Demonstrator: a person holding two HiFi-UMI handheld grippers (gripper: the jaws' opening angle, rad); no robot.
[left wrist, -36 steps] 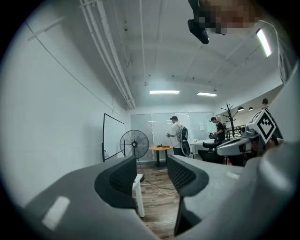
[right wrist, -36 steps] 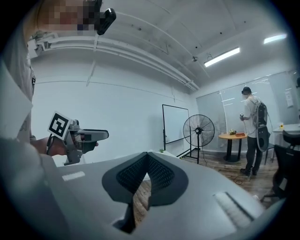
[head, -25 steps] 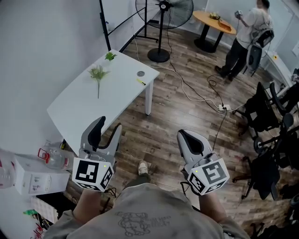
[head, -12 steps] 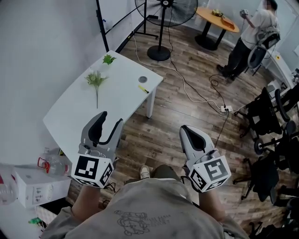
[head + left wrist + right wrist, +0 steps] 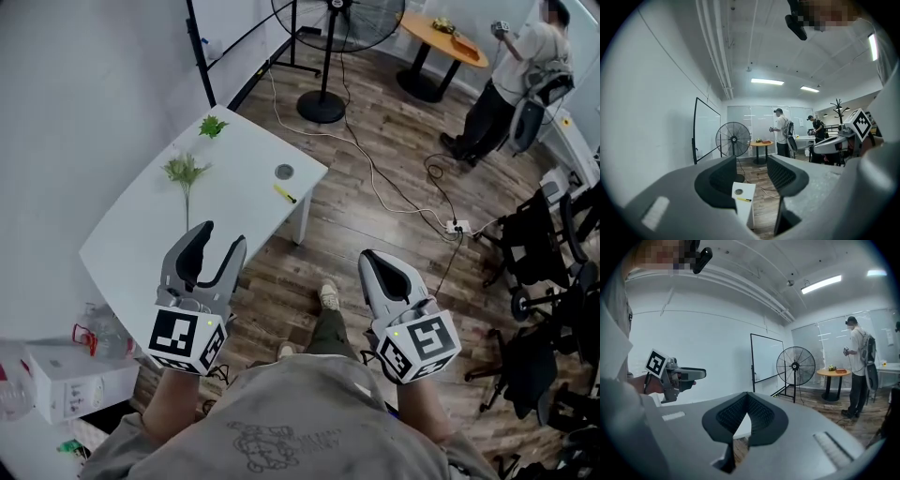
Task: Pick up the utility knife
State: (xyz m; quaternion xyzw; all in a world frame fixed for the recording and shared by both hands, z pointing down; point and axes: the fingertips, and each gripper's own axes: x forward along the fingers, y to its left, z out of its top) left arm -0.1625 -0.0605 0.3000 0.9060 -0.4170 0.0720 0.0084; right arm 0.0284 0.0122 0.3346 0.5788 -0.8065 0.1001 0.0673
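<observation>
Fingers (image 5: 787, 176) of the left gripper (image 5: 220, 242) stand wide apart, gripping nothing and touching nothing. The right gripper (image 5: 368, 260) has its fingers (image 5: 761, 418) brought together at the tips, with nothing between them. Both grippers are held in the air, the left above the near end of the white counter (image 5: 141, 234), the right over the wooden floor (image 5: 375, 216). The utility knife (image 5: 285, 194), yellow, lies flat near the counter's far right edge, just beside 1 small grey disc (image 5: 284, 172), well apart from both grippers. 2 green sprigs (image 5: 185, 171) lie further left.
</observation>
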